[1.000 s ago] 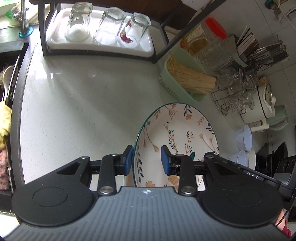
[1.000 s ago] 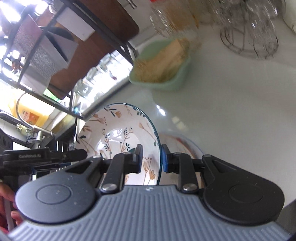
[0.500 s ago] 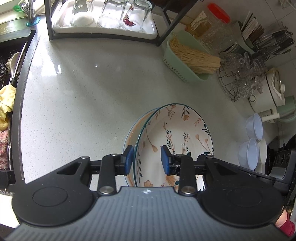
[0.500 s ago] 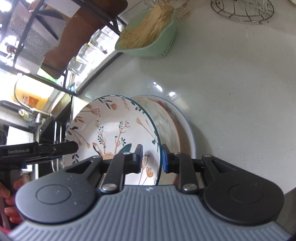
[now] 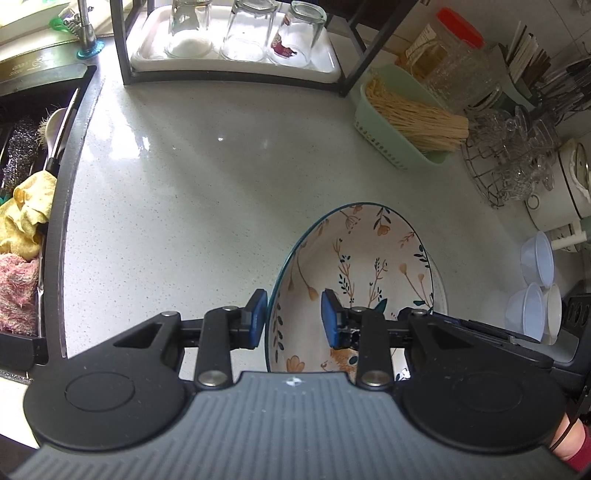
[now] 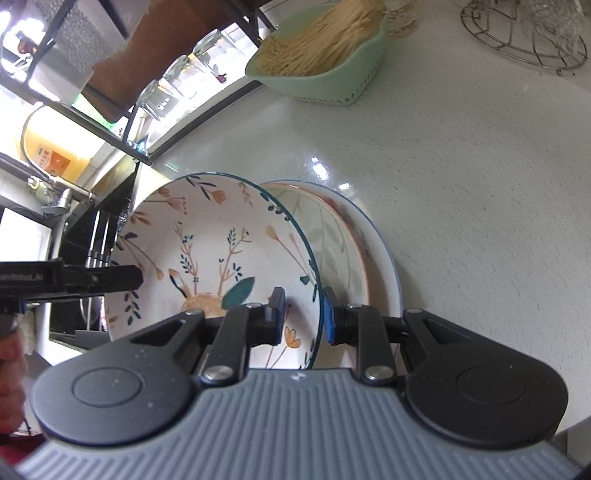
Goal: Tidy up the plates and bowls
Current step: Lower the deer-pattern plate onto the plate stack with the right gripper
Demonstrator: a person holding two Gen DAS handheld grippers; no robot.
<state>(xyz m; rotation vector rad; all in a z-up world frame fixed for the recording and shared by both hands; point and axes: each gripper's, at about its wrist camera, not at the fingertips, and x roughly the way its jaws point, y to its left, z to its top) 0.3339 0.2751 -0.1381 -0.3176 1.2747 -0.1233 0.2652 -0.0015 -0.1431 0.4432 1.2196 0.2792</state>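
Both grippers hold a floral bowl (image 5: 354, 258) with a dark teal rim, tilted just above the counter. My left gripper (image 5: 293, 317) is shut on the bowl's near wall, one pad outside and one inside. Across the bowl, my right gripper (image 6: 303, 315) is shut on the opposite rim of the bowl (image 6: 207, 251). Right under and behind the bowl lies a stack of plates (image 6: 373, 254); whether the bowl touches it I cannot tell. In the left wrist view only a sliver of the plates' rim (image 5: 440, 284) shows.
Speckled white counter (image 5: 192, 221). A black rack with a tray of upturned glasses (image 5: 240, 33) stands at the back, beside a green basket of noodles (image 5: 406, 118) and a wire stand of glassware (image 5: 513, 166). Small white bowls (image 5: 535, 280) sit right, a sink with cloths (image 5: 22, 236) left.
The bowl has come down with both grippers, close over the stack of plates. The right wrist has rolled, and more of the plates shows behind the bowl.
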